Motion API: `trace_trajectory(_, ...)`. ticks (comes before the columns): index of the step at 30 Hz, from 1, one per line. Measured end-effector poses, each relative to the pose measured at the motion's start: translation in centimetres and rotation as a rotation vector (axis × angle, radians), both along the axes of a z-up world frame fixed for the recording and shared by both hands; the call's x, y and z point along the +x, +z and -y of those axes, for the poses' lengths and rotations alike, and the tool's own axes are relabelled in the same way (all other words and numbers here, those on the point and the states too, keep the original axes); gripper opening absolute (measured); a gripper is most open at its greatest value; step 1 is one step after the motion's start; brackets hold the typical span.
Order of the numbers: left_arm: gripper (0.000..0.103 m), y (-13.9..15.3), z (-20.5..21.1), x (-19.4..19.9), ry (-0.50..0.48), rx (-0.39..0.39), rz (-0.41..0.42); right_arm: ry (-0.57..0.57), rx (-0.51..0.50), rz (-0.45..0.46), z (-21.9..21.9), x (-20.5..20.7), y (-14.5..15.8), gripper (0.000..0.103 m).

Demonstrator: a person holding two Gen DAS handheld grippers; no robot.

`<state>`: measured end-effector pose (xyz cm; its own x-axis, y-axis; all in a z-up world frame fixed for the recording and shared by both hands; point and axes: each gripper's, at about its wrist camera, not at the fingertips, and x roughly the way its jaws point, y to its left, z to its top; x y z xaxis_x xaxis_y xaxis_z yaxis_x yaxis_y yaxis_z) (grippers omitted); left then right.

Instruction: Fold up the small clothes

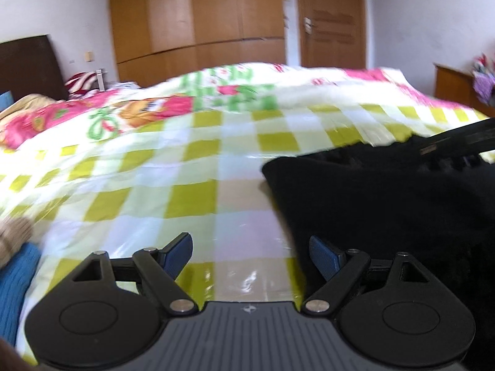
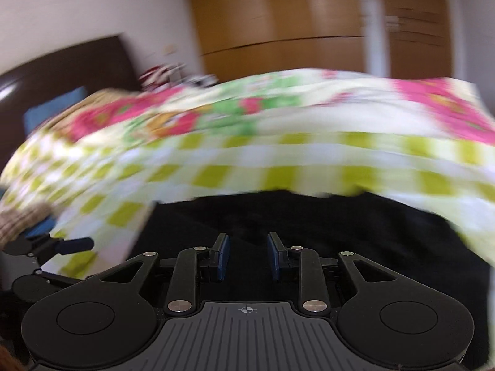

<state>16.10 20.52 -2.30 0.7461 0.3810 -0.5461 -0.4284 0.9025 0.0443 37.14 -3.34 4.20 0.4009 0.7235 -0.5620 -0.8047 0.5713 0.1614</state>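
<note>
A black garment (image 1: 371, 201) lies on the checked bed sheet (image 1: 185, 170), at the right of the left wrist view. My left gripper (image 1: 249, 241) is open wide over bare sheet, and its right finger (image 1: 324, 256) is at the garment's left edge. In the blurred right wrist view the black garment (image 2: 309, 216) fills the lower middle. My right gripper (image 2: 248, 236) hovers over it with its jaws about half apart, and I see nothing pinched between the blue pads (image 2: 223, 256). A finger of the left gripper (image 2: 77, 244) shows at the far left.
A blue knit item (image 1: 15, 278) and a beige knit item (image 1: 12, 235) lie at the sheet's left edge. Behind the bed are a dark headboard (image 1: 24, 65), a wooden wardrobe (image 1: 198, 15) and a door (image 1: 328, 15). A low wooden cabinet (image 1: 454, 83) stands at the far right.
</note>
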Motion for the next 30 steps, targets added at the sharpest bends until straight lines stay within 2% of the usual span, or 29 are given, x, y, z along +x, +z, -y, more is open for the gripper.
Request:
trace_trajectory(2,0.096,-0.1,0.2,-0.8,0.015,0.002,0.030,0.119,-0.027,-0.038,-3.7,0.8,-0.4,0.026)
trace_trajectory(5,0.096,-0.2,-0.2,-1.6,0.018,-0.009,0.050,0.235,-0.054,-0.086,-8.2,1.3,-1.1,0.030)
trace_trajectory(8,0.096,-0.1,-1.1,-2.2,0.034,-0.020,0.073,0.303,-0.127,-0.074,-11.5,1.2,-2.4,0.030)
trace_trajectory(10,0.096,-0.1,-2.1,-2.7,0.051,-0.050,0.094,0.298,-0.171,-0.072,-12.6,1.1,-3.4,0.026)
trace_trajectory(14,0.096,-0.2,-3.6,-3.4,0.104,-0.079,0.112,0.277,-0.172,-0.078,-12.9,0.9,-3.5,0.004)
trace_trajectory(17,0.096,-0.2,-3.8,-3.5,0.114,-0.086,0.125,0.249,-0.182,-0.078,-14.0,0.7,-3.9,0.002)
trace_trajectory(22,0.096,0.0,-2.1,-2.5,0.059,-0.034,0.114,0.232,-0.182,-0.073,-14.7,0.5,-4.2,0.002)
trace_trajectory(25,0.096,-0.5,-0.7,-1.2,-0.003,0.001,0.071,0.236,-0.177,-0.050,-15.2,0.3,-4.1,0.001)
trace_trajectory(27,0.096,-1.1,0.3,0.0,-0.024,0.058,-0.001,0.237,-0.182,-0.033,-15.7,0.0,-4.3,0.001)
trace_trajectory(30,0.096,-0.5,0.5,-0.2,-0.011,0.075,0.002,0.186,-0.141,-0.039,-14.9,-0.1,-3.6,0.004)
